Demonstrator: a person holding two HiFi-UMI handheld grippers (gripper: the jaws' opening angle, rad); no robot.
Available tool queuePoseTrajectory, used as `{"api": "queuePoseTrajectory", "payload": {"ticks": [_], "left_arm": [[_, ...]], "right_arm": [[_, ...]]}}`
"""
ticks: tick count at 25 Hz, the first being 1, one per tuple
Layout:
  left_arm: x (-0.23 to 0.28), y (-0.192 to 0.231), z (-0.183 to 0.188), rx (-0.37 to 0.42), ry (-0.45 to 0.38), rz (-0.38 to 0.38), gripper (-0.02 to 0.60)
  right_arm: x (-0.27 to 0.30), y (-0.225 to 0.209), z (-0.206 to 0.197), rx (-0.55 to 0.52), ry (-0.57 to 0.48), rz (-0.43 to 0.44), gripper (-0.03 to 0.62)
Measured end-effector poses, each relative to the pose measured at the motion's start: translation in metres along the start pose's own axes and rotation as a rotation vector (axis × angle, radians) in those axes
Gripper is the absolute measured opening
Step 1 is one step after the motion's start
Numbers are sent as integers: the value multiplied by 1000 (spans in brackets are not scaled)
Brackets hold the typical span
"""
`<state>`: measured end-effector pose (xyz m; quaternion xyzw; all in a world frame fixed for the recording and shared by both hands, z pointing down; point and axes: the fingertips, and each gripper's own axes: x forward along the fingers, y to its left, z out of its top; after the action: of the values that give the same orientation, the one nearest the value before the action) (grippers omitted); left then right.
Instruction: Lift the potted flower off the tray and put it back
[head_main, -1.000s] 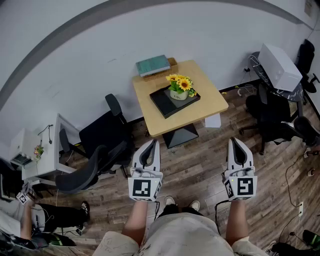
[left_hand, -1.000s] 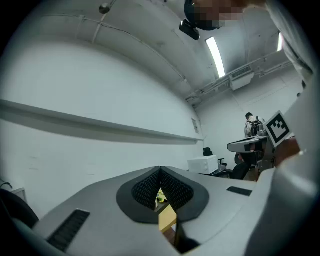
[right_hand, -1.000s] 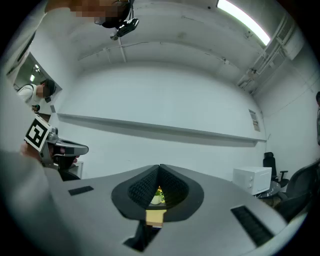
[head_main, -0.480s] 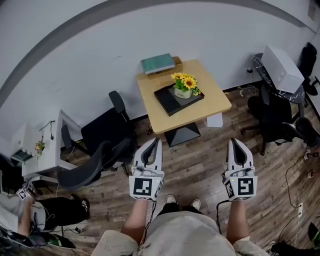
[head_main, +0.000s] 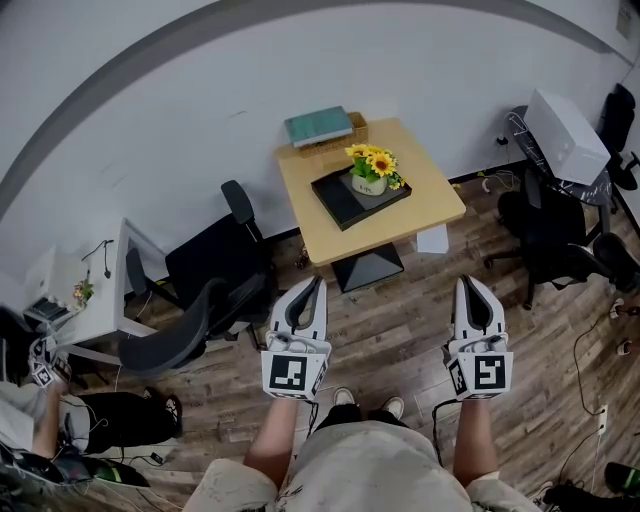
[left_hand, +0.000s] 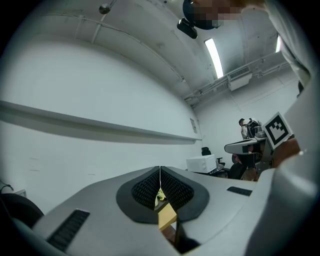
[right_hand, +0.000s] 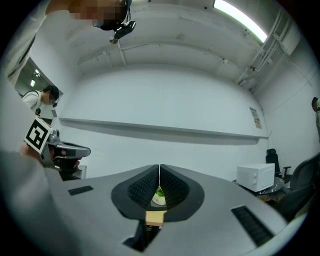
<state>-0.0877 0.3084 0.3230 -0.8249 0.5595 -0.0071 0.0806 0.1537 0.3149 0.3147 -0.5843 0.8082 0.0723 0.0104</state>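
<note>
Presently: the approach stage, before any contact. The potted flower (head_main: 369, 172), a small white pot of yellow sunflowers with green leaves, stands upright on the flat black rectangular tray (head_main: 343, 207). The tray lies on the square light-wood table (head_main: 405, 225).

I hold the left gripper (head_main: 316, 283) and the right gripper (head_main: 468, 283) side by side over the dark wood-plank floor (head_main: 400, 330). Both point roughly level toward the table and are well apart from it. Each gripper's own view shows its ribbed black pads (left_hand: 146, 189) pressed together along a thin seam, with nothing between them. The pot appears there only as a small distant shape through the notch below the seam.

I judge the task not yet begun: the pot sits on the tray, untouched. The next move calls for walking forward until the table edge is near. I would then part the jaws of one gripper wide enough to pass either side of the white pot. I would aim for the pot wall below the leaves, since closing on blossoms would likely give no hold. A black office chair (head_main: 215, 268) stands to the table's left, and the path down the middle looks free of it. Once clamped, the pot should rise straight up clear of the tray and return straight down onto it.
</note>
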Motion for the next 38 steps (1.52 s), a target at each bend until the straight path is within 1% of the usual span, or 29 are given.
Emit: {"api": "queuePoseTrajectory", "payload": {"ticks": [7,9,10,12,14,15,17,24,27,30,33,38], "left_arm": [[-2,1,-6,-1,27,-13,12],[-2,0,-8,-2,36,-21,47],[-3,0,-10,-4,43,-28,76],[-3,-1,-13,-5,50,-48,154],[-4,-2,-16,-8,56,-72,190],[-5,-2,-18,-12,62,-82,204],[-5,0,-19,-12,67,-92,216],[-6,13,-20,4,53,-95,221],[-7,25,-30,-10,71,-101,221],[-6,38,-32,-16,57,-110,221],[-8,53,-35,-27,43,-118,221],[-10,72,-46,-44,42,-129,221]], "right_arm": [[2,8,-1,0,8,19,18],[3,9,-1,12,8,22,26],[3,11,-2,17,11,28,46],[4,14,-3,26,19,42,154],[6,20,-4,27,23,54,212],[7,23,-4,23,24,61,232],[9,29,-4,10,25,77,244],[15,43,-5,13,29,72,249],[21,53,-6,14,32,65,249],[30,65,-6,12,31,56,249],[39,82,-6,-11,30,67,249],[48,100,-7,-41,39,67,249]]}}
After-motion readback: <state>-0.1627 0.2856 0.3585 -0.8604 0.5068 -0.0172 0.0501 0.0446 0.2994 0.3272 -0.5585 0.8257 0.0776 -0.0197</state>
